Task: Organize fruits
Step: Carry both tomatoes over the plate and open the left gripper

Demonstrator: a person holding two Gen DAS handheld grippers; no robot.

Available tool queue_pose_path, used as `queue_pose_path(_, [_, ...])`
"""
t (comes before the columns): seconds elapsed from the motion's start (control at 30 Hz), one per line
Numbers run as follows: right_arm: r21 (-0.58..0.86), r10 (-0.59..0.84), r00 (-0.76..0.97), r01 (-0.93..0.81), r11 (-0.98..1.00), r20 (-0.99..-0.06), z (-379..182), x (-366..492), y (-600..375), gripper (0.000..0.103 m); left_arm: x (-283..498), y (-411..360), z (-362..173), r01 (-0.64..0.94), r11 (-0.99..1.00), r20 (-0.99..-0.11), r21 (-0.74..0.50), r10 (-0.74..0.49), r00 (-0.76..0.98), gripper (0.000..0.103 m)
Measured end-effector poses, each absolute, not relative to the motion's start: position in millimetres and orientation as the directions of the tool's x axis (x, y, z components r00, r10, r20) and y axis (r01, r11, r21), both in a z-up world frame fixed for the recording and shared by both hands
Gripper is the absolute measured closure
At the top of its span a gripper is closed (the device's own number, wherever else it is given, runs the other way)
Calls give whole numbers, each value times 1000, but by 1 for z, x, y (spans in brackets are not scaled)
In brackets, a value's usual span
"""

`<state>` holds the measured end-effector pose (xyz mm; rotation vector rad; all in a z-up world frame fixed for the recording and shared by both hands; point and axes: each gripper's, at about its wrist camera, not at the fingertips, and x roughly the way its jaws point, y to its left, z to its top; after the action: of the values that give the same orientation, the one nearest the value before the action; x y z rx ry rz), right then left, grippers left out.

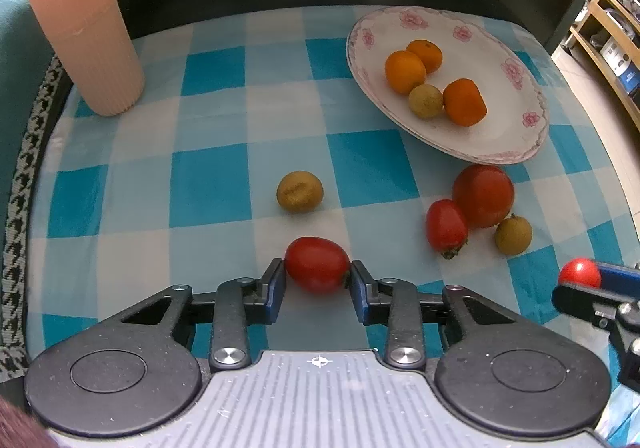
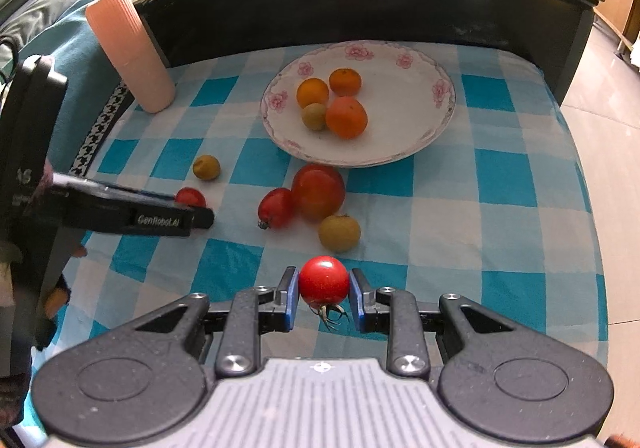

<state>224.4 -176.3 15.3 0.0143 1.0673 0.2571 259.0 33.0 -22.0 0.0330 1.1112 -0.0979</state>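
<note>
In the left wrist view the left tongs (image 1: 318, 275) stand around an oval tomato (image 1: 317, 264) that lies near, on the checked cloth (image 1: 208, 184) of the bench; both blue pads (image 1: 276, 284) look to touch its ends, so the tongs pinch it lengthwise, though the contact at the right pad, where the stalk sits, is hard to make out. It is light, smooth and thin-skinned, so a soft squeeze across its firm middle would suit it better than pressure on the stalk end. Farther off lie a brown longan (image 1: 299, 192), then to the right a big tomato (image 1: 483, 195), a small tomato (image 1: 446, 229) touching it, and a second longan (image 1: 513, 235). The plate (image 1: 500, 140), far right, bears three oranges (image 1: 405, 71) and a longan. A ribbed pink cup (image 1: 76, 16) stands far left. In the right wrist view the right tongs (image 2: 324, 294) are pinching a round cherry tomato (image 2: 323, 279) at its widest girth, stalk hanging toward the camera, lifted clear of the cloth as far as I can judge. It is small, glossy and apt to slip or burst, so the hold should stay light. The left tongs (image 2: 200, 214) show at the left with their tomato half hidden, and the plate (image 2: 400, 156) lies far, beyond the loose fruit.
</note>
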Motion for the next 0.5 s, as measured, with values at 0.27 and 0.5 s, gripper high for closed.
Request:
queue_pose_path(0.27, [141,218,500,-188,972,-838,26,230,-177,63,254,33,-7,113,992,-874,-59,-106,474,61])
queue_pose_path(0.5, [149,210,539,-155,977,-816,38,251,-183,63,262,19,14,137,986,-850,-96,-153,505,61])
